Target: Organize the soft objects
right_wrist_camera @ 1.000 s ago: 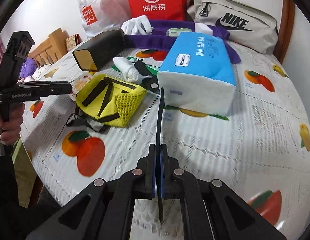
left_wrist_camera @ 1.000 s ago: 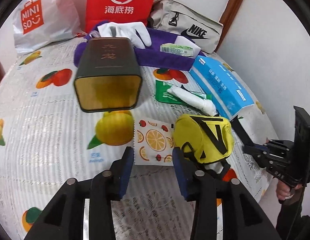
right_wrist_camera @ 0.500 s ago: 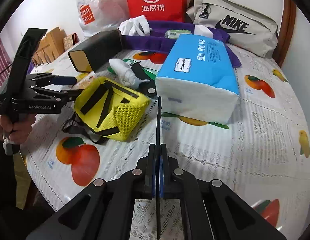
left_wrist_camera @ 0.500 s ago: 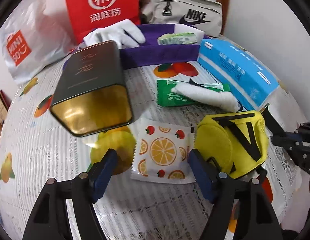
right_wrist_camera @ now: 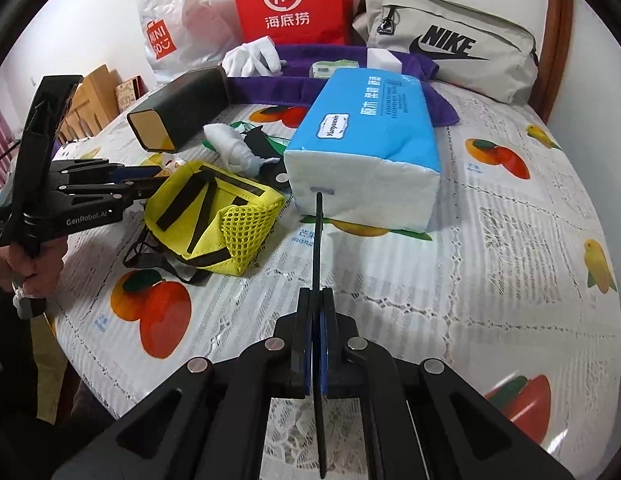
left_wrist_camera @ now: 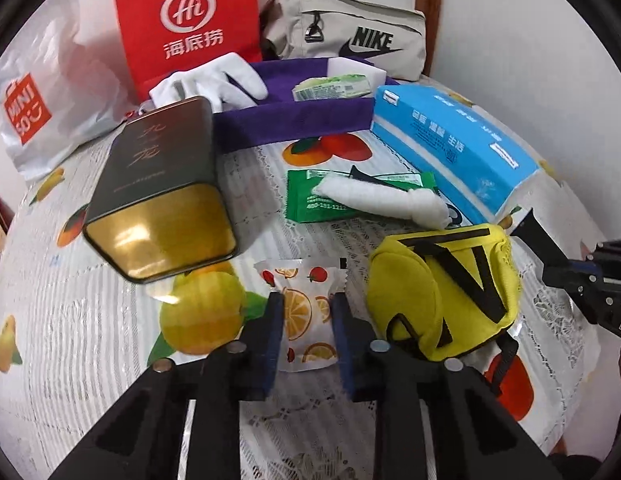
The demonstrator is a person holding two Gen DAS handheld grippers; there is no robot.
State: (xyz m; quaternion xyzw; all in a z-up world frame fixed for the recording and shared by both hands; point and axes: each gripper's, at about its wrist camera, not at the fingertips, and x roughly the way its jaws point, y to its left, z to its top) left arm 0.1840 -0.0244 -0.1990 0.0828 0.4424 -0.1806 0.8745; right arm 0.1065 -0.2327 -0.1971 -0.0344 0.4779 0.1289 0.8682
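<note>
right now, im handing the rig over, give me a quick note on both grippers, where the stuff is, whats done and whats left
Left gripper: jaws part closed around the fruit-print packet, which lies on the table; grip not confirmed.
Right gripper: shut on a thin black strap.
Purple tray at the back holds the white glove and a green-labelled pack.
Still loose on the table: yellow pouch, white cloth roll, green packet, blue tissue pack, dark tin.
Left: finish the packet pickup, then sort the rest.

The fruit-print packet (left_wrist_camera: 306,316) is half covered by the left gripper's (left_wrist_camera: 306,320) fingers (left_wrist_camera: 275,320). The green sachet (left_wrist_camera: 310,200) is partly under the white roll (left_wrist_camera: 382,200), and its small print is unreadable. The right gripper (left_wrist_camera: 590,284) runs off the frame edge.
</note>
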